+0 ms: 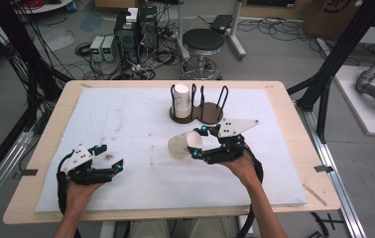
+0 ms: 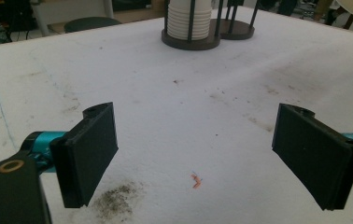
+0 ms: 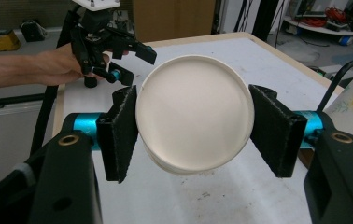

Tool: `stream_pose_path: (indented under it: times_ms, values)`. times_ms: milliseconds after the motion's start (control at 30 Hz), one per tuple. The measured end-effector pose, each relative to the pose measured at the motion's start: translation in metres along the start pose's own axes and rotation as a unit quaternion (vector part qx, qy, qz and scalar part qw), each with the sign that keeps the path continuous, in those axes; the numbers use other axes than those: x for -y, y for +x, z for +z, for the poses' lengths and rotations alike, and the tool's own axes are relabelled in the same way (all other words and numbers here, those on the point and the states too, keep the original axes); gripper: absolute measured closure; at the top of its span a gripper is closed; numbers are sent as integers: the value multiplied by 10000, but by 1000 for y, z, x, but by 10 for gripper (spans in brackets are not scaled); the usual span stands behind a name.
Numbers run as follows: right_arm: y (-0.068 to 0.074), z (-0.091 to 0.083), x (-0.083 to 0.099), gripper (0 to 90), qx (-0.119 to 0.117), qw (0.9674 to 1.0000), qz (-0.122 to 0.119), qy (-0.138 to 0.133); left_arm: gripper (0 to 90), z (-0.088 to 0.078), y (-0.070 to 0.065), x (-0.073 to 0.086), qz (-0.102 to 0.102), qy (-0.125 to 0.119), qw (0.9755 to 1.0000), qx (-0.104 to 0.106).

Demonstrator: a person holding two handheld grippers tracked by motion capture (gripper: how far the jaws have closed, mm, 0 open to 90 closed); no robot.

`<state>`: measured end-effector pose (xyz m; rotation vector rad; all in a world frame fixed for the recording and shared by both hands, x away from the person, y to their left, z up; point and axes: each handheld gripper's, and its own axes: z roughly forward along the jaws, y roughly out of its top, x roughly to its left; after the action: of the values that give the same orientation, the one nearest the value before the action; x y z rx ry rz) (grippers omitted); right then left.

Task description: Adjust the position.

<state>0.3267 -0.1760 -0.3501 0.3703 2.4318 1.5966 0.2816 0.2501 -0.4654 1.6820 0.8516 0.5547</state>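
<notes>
Gripping the paper cup (image 3: 194, 112) across its body, the right gripper (image 1: 194, 144) holds it sideways above the table's white mat (image 1: 126, 124); light, thin-walled and crushable, so clamp gently; the left gripper (image 2: 195, 154) rests open and empty

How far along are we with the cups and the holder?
Done: a stack of cups already stands in the wooden holder. In hand: the right gripper is clamped on one paper cup, held on its side above the mat. Left: setting that cup in the holder. The left gripper waits open, holding nothing.

No lettering, label, brand or number is legible on anything here.
</notes>
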Motion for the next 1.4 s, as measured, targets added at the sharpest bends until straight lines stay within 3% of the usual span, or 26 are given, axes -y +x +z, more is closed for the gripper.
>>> stream_pose_path:
  times_ms: [200,300,400,467,567,667,833,967,1200,1400]
  values:
    - [-2,-1,1,374,-7,10000,30,9,140,-1,1,-2,19,-11,9998,177]
    - [-2,-2,1,374,-47,10000,71,7,140,-3,2,-12,202,-147,9988,421]
    - [-3,-2,1,374,-97,9999,71,-37,140,-6,4,-27,356,-270,9957,807]
    - [-2,-2,1,374,-150,9998,91,-41,140,-5,4,-39,425,-271,9917,1184]
    - [-1,-2,0,375,-214,9997,20,-109,140,-4,4,-55,600,-228,9829,1724]
    - [1,-2,-1,374,-328,9994,13,-102,140,-3,5,-69,720,-260,9753,2070]
    - [2,-2,-2,375,-449,9989,-43,-152,140,1,4,-81,816,-221,9678,2373]
    - [1,-3,-3,375,-688,9973,-76,-234,140,5,-2,-83,811,-230,9634,2546]
    - [1,-1,-3,375,-989,9944,-160,-326,138,27,-27,-88,897,-342,9472,3058]
    - [2,0,-3,375,-1142,9927,-186,-351,138,48,-50,-96,973,-401,9368,3336]
